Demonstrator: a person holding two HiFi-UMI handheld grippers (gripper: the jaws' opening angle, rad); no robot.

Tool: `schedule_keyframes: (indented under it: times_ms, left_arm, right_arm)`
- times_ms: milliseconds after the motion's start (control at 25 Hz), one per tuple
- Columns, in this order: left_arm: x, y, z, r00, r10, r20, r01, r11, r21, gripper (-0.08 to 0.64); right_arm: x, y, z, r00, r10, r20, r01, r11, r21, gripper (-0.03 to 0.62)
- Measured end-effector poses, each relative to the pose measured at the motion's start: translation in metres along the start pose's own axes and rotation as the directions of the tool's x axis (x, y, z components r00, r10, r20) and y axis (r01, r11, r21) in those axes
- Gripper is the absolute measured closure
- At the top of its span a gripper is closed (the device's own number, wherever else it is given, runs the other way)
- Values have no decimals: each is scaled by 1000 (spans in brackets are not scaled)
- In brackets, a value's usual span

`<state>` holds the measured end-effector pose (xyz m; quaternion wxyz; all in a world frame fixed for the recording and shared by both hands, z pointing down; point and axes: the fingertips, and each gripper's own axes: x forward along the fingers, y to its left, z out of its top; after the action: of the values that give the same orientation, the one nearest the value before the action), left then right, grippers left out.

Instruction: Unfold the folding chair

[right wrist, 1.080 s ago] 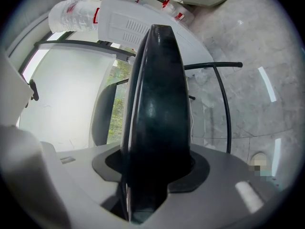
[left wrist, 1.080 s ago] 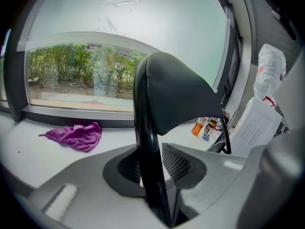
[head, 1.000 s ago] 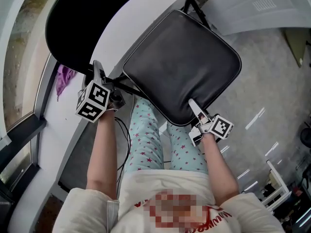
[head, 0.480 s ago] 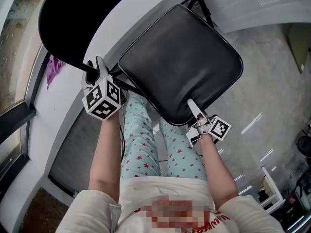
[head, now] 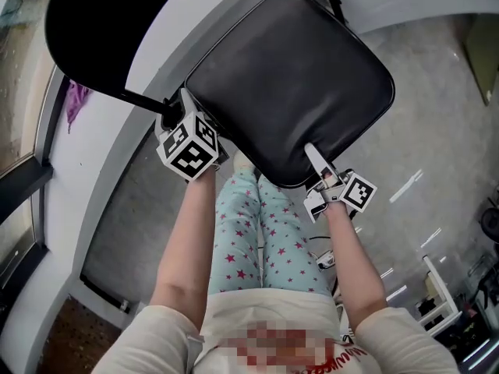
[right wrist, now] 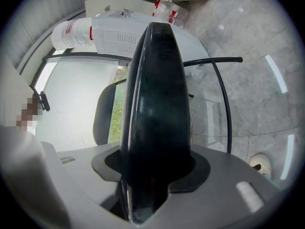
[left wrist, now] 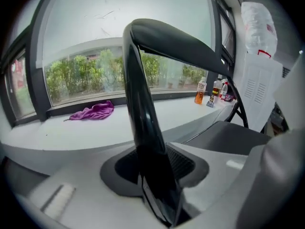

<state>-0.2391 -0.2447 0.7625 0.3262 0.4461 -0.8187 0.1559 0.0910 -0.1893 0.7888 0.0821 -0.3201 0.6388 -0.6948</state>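
Observation:
The folding chair's black padded seat (head: 296,76) fills the upper middle of the head view, with its black backrest (head: 101,29) at the upper left. My left gripper (head: 173,115) is shut on the chair's black frame tube (left wrist: 143,128) just below the backrest, at the seat's left corner. In the left gripper view the tube runs up from between the jaws and bends right. My right gripper (head: 318,166) is shut on the seat's near edge (right wrist: 155,118), which stands edge-on between its jaws in the right gripper view.
A purple cloth (left wrist: 93,111) lies on the white windowsill (head: 93,154), and bottles (left wrist: 209,92) stand further along it. A white slatted unit (right wrist: 119,37) is behind the chair. The person's star-patterned legs (head: 249,232) are under the seat. A white rack (head: 440,287) stands at the lower right on the grey floor.
My left gripper has moved right and down with the frame tube, close to the seat's corner. The seat has shifted up and right in view. The right gripper moved slightly with the seat's edge.

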Motion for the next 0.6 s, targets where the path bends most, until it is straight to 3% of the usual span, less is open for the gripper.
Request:
schedule_keyframes:
  times_ms: [80, 360, 600]
  left_arm:
    - [-6, -2, -5, 1000, 1, -12, 0, 1000, 30, 431]
    - [-12, -6, -9, 998, 10, 69, -11, 1000, 5, 439]
    - [-25, -14, -18, 997, -18, 69, 17, 1000, 9, 428]
  right_arm:
    - [-10, -2, 0, 1000, 6, 4, -6, 1000, -13, 349]
    - [-15, -12, 7, 996, 56, 64, -52, 997, -64, 347]
    - [-26, -24, 8, 994, 89, 65, -85, 994, -68, 345]
